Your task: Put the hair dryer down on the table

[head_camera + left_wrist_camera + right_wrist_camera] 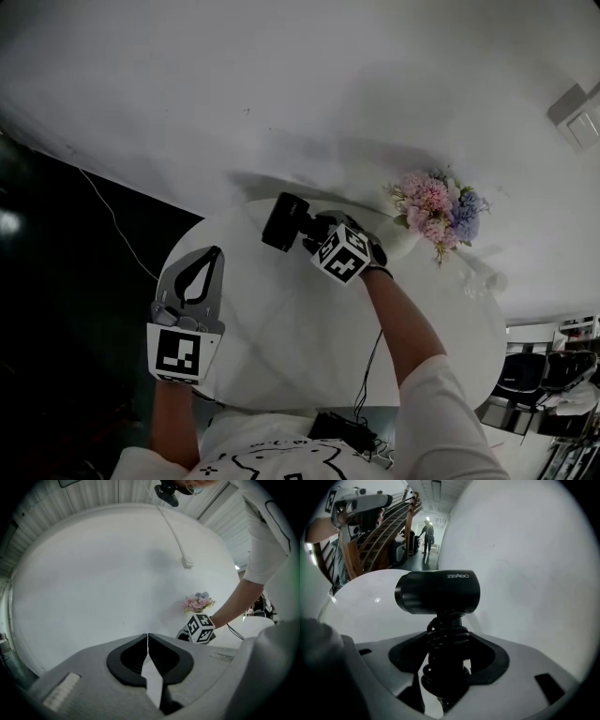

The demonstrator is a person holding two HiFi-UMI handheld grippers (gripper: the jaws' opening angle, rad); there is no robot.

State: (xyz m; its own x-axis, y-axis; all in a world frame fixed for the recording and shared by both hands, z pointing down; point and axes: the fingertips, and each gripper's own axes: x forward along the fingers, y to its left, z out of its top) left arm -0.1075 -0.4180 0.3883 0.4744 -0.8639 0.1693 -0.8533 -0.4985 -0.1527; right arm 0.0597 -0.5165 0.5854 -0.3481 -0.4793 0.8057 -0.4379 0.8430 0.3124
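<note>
A black hair dryer (284,222) is held over the far side of the round white table (281,319). My right gripper (314,231) is shut on its handle, which has the cord wound round it. In the right gripper view the barrel (438,592) stands above the jaws, lying crosswise, and the wrapped handle (446,641) fills the gap between them. My left gripper (201,267) hovers over the table's left edge, jaws shut with nothing in them. In the left gripper view its tips (148,637) meet, and the right gripper's marker cube (200,628) shows beyond.
A bunch of pink and purple flowers (437,208) stands at the table's far right by the white wall. A black cord (368,367) runs down the near side to a black box (344,431) by my body. Dark floor lies left of the table.
</note>
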